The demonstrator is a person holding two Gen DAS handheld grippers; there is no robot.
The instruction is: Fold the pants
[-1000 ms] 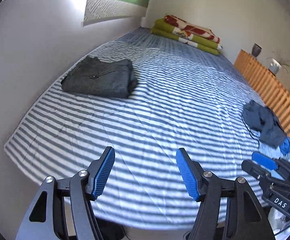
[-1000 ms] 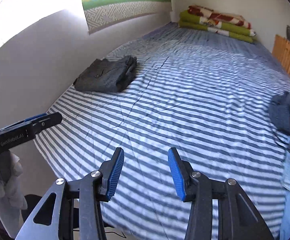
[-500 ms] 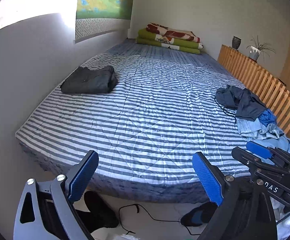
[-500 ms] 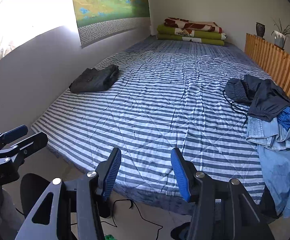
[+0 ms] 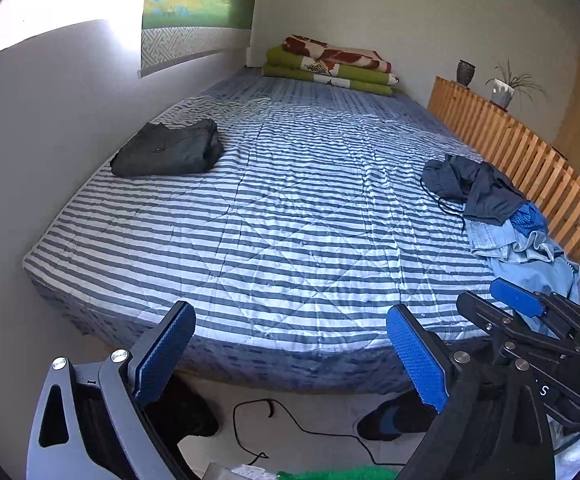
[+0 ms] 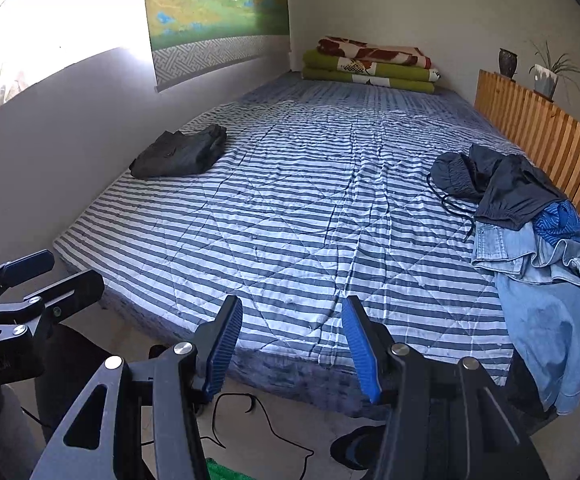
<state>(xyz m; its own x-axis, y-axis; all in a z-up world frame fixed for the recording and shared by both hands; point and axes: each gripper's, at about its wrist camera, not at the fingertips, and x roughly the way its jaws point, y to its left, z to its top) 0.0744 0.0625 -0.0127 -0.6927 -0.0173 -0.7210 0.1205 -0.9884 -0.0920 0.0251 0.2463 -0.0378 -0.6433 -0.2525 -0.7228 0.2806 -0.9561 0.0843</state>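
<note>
Folded dark grey pants [image 5: 168, 149] [image 6: 179, 153] lie at the left of the striped bed [image 5: 290, 216] [image 6: 298, 216], by the wall. At the bed's right side lies a heap of unfolded clothes: dark navy pants [image 5: 474, 186] [image 6: 498, 184] on top, light blue jeans [image 5: 526, 256] [image 6: 550, 292] below, hanging over the near corner. My left gripper [image 5: 292, 354] is open wide and empty, held off the bed's near edge. My right gripper [image 6: 292, 346] is open and empty too, also short of the edge; it shows at the right in the left wrist view [image 5: 530, 320].
A wooden slatted rail [image 5: 530, 160] [image 6: 546, 140] runs along the bed's right side, with a vase and a plant on it. Folded blankets [image 5: 330, 66] [image 6: 370, 66] lie at the far end. A black cable [image 5: 290, 428] and dark shoes [image 5: 386, 420] lie on the floor.
Both grippers have pulled back from over the bed to beyond its near edge, so the floor now shows. The left gripper's fingers have spread wider. The folded pants stay in place.
</note>
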